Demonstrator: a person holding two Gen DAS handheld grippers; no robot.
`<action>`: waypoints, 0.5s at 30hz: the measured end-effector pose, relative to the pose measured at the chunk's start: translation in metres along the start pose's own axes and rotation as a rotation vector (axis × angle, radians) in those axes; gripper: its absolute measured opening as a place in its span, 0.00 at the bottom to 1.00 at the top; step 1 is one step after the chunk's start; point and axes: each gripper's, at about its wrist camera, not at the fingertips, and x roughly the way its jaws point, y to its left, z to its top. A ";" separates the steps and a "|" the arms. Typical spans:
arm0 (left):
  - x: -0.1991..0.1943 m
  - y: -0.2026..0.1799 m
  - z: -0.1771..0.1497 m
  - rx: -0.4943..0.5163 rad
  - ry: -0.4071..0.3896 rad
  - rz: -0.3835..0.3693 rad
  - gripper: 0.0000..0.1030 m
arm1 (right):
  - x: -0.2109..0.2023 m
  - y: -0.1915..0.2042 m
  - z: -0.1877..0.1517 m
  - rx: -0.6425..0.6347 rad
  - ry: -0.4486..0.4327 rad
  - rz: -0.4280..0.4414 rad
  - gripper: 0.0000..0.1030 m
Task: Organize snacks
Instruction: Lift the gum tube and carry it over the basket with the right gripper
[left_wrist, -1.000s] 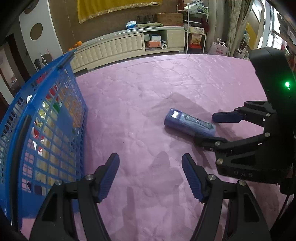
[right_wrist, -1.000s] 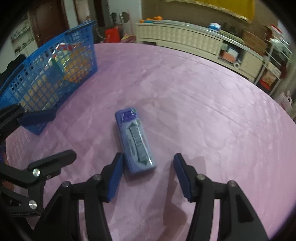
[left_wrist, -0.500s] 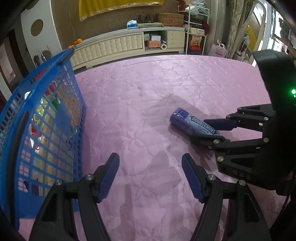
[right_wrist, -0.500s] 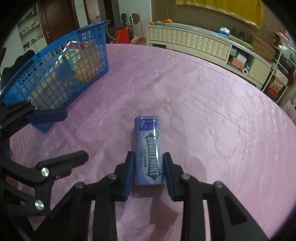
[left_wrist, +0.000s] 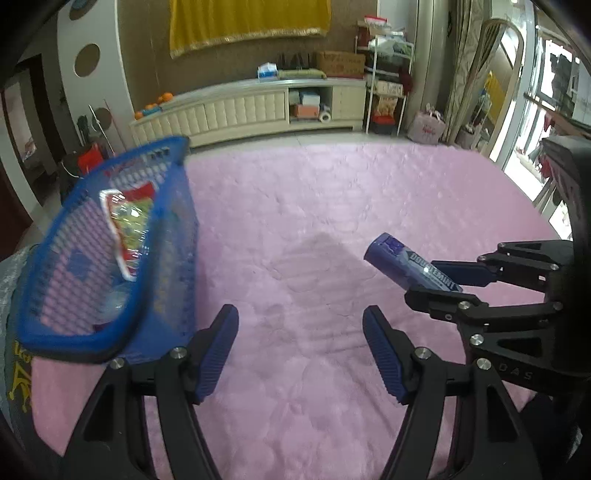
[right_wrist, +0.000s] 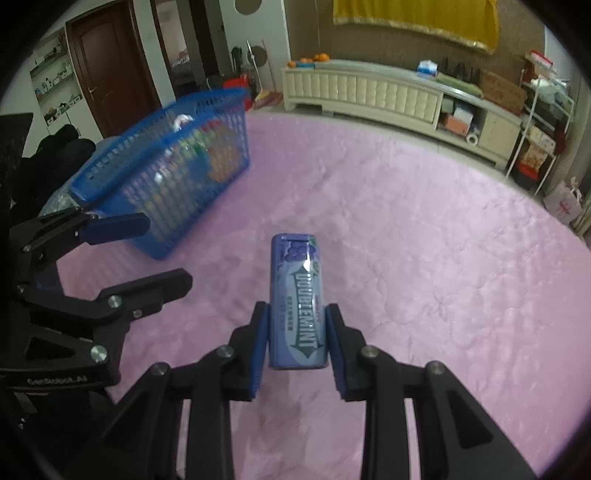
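Doublemint label (right_wrist: 298, 317) legible, right wrist only

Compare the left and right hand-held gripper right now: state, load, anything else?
The right hand-held gripper is shut on the purple Doublemint pack; the left hand-held gripper stands open with nothing between its fingers. The right one's jaws have just been closing, while the left's stayed wide. The left one sits nearer the blue basket than the right. Both share black frames with blue pads and point down at the pink cloth.
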 end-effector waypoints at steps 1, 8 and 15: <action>-0.013 0.002 -0.001 -0.002 -0.016 0.000 0.66 | -0.011 0.007 0.001 -0.003 -0.013 -0.003 0.34; -0.077 0.020 -0.004 -0.025 -0.111 0.031 0.78 | -0.064 0.046 0.007 -0.045 -0.089 -0.014 0.34; -0.126 0.049 -0.007 -0.060 -0.195 0.040 0.83 | -0.091 0.076 0.020 -0.054 -0.141 -0.001 0.34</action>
